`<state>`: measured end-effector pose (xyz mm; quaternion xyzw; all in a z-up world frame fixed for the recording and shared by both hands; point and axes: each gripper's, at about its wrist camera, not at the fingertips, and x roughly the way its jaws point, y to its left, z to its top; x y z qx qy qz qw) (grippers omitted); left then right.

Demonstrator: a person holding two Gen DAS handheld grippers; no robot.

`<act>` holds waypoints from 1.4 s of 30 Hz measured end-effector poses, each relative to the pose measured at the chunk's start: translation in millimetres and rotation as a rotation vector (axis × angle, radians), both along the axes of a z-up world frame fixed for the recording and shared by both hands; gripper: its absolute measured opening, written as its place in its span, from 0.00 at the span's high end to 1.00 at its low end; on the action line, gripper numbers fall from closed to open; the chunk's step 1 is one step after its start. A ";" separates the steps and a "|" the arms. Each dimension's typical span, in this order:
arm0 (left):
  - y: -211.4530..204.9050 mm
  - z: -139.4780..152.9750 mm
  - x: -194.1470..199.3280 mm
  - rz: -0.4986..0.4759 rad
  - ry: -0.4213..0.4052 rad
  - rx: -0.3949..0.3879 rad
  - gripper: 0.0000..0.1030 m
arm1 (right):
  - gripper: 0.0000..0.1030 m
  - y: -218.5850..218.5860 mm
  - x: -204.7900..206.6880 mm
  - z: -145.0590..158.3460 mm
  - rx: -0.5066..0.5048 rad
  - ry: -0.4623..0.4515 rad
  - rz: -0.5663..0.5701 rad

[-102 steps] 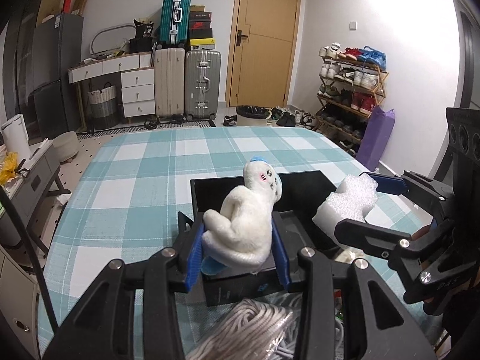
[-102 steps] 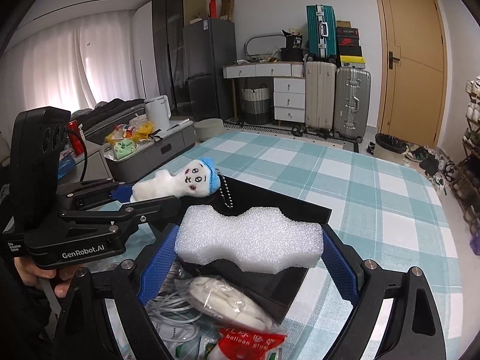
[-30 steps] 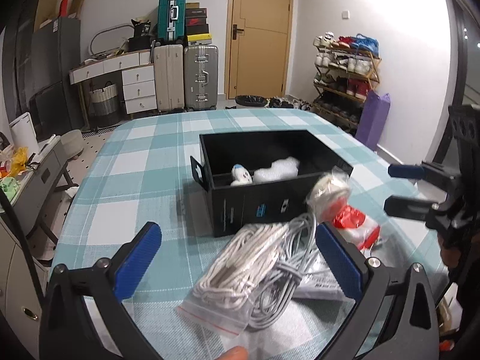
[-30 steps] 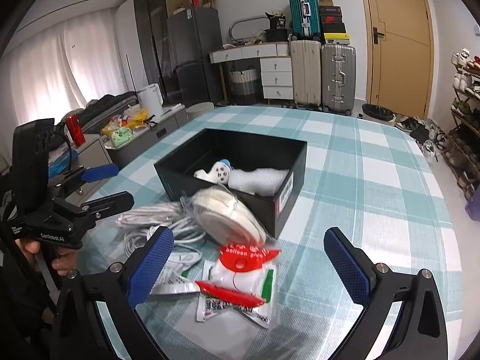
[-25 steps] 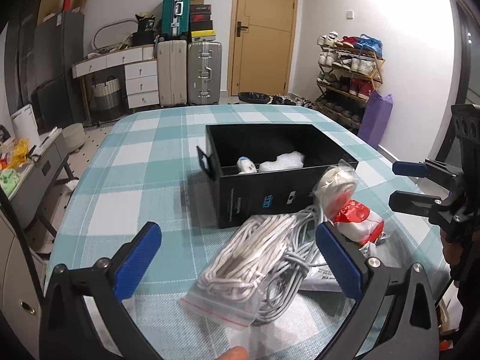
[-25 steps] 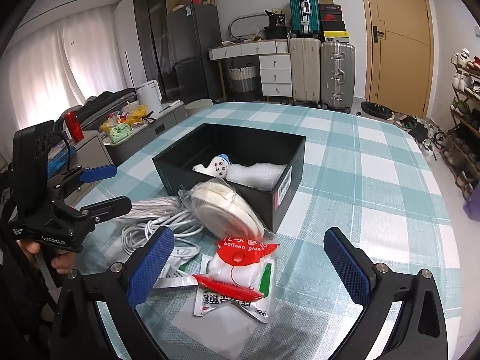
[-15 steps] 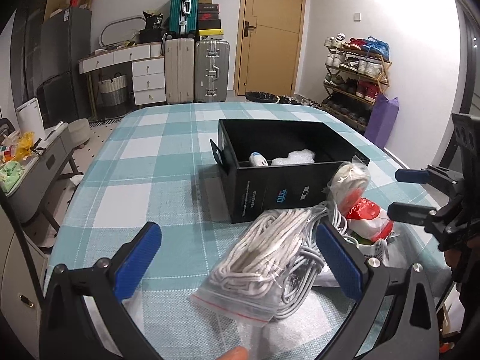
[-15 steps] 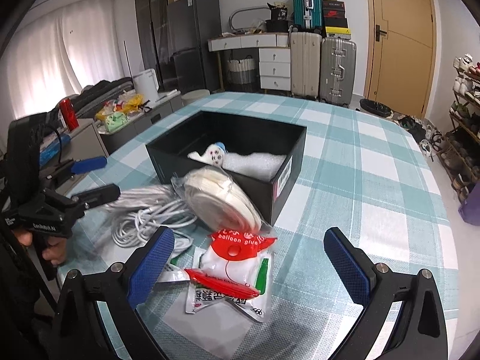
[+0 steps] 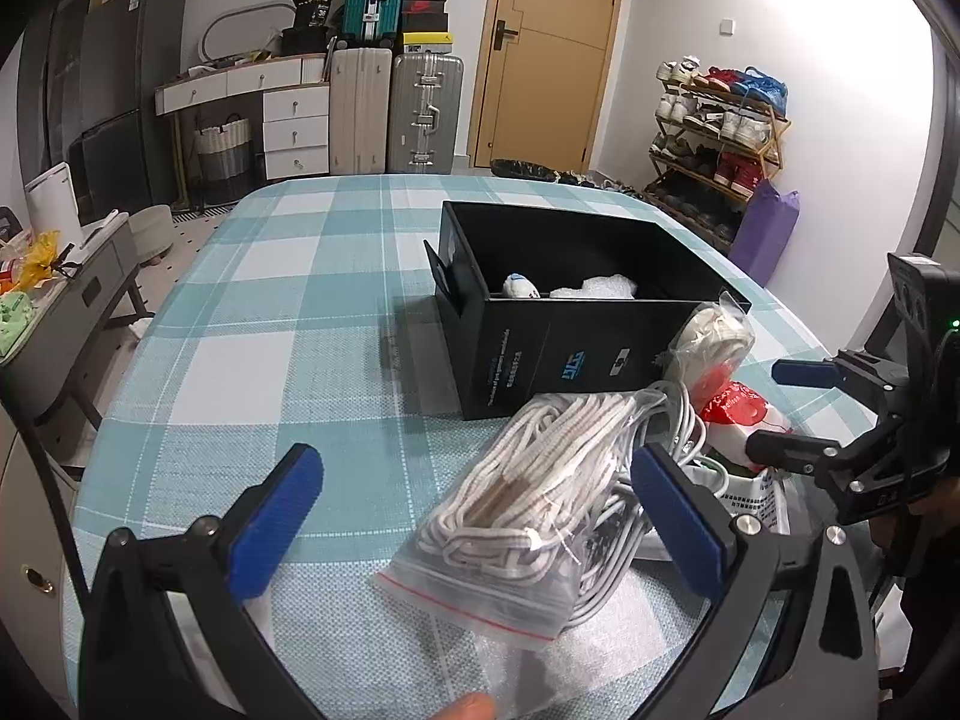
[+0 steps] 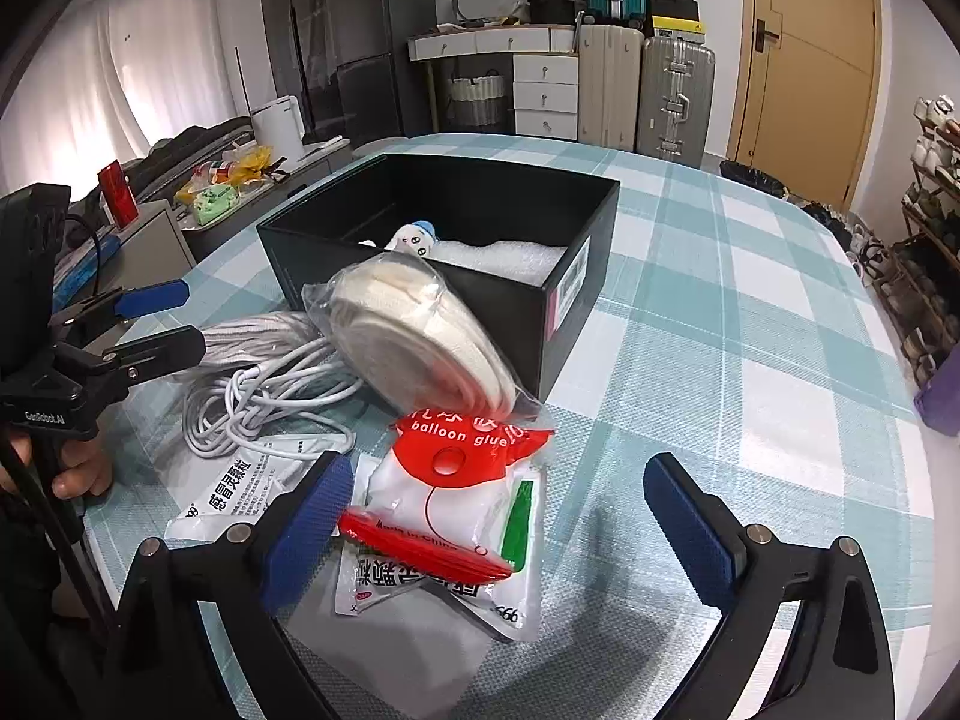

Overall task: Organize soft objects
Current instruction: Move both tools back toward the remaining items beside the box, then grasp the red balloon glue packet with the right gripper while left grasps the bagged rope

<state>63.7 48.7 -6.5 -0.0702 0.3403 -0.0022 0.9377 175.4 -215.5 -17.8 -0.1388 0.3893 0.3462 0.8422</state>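
"balloon glue" packet (image 10: pixel 462 480), black box (image 10: pixel 558 276), "GenRobot.AI" left gripper (image 10: pixel 153 324)

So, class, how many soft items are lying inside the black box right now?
2. A white plush toy lies toward the box's left side, and a white foam piece lies beside it on the right, both inside the black box. Its near wall could hide something lower down.

White-walled room: tan wooden door (image 9: pixel 549 54), silver hard-shell suitcases (image 9: pixel 423 114), wooden shoe rack (image 9: pixel 714 138), white-curtained window (image 10: pixel 138 84).
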 end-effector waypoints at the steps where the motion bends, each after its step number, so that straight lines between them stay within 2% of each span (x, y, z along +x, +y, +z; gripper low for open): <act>1: -0.4 -0.8 0.2 -0.001 0.003 0.001 0.00 | 0.07 0.7 0.6 -1.5 -0.005 0.005 0.000; 17: -5.2 -4.6 3.4 -0.012 0.023 0.014 0.00 | 0.23 8.1 -5.2 -5.0 -0.053 -0.029 0.023; 25: -4.9 -5.7 3.3 -0.019 0.027 0.018 0.00 | 0.46 8.4 -4.1 -5.9 -0.039 -0.004 0.046; 32: -6.0 -8.4 4.7 -0.030 0.047 0.016 0.00 | 0.56 6.2 -3.3 -4.8 -0.010 0.018 0.071; 38: -0.9 -12.2 10.7 -0.022 0.080 -0.018 0.01 | 0.56 3.3 -4.9 -2.1 -0.005 0.009 0.071; 42: 4.3 -16.1 15.1 -0.041 0.114 -0.069 0.02 | 0.56 0.0 -4.7 0.7 0.006 0.004 0.068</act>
